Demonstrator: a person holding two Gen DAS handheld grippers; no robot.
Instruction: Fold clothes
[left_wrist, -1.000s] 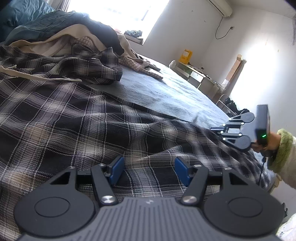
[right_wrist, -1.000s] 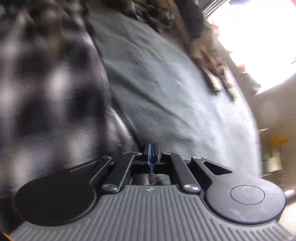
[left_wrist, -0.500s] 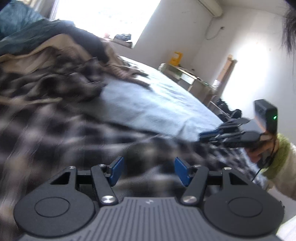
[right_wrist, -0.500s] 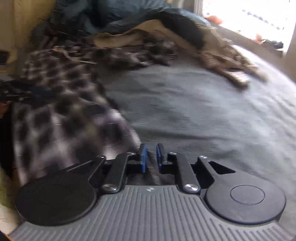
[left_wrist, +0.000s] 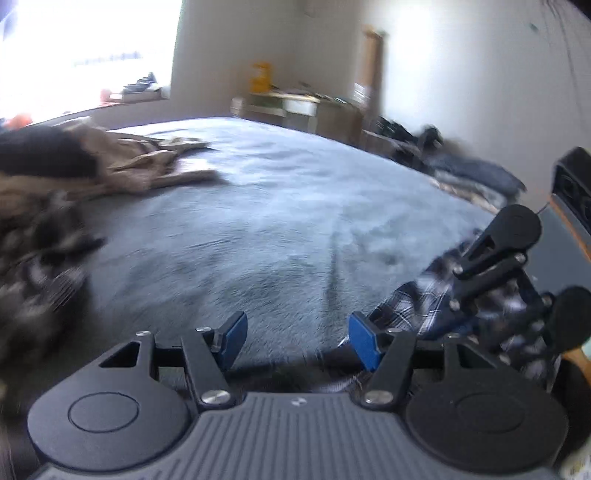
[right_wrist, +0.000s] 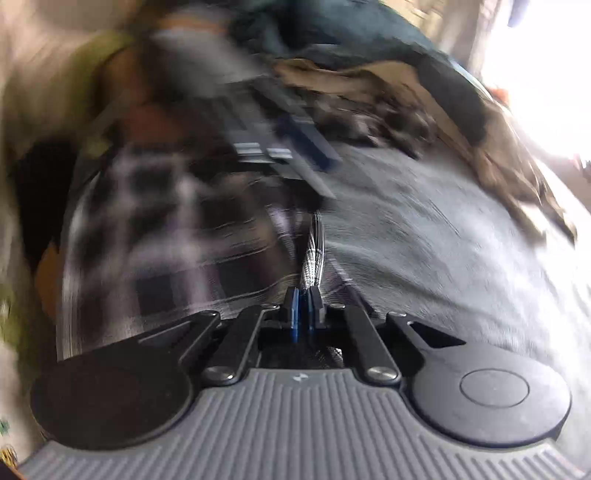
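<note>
We pinch plaid shirt (right_wrist: 177, 236) edge in right gripper (right_wrist: 303, 308), jaws just clamping onto fabric ridge. Left gripper (left_wrist: 295, 338) gapes, empty, over grey bed (left_wrist: 277, 206). Shirt at bed's near edge: light, limp, drapes; we judge hem corners best hold.

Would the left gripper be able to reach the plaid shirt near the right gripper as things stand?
Probably yes. The left gripper is open with nothing between its pads, and the plaid shirt lies just beyond its right fingertip on the grey bedspread. The right gripper, shut on that fabric, crowds the spot.
</note>
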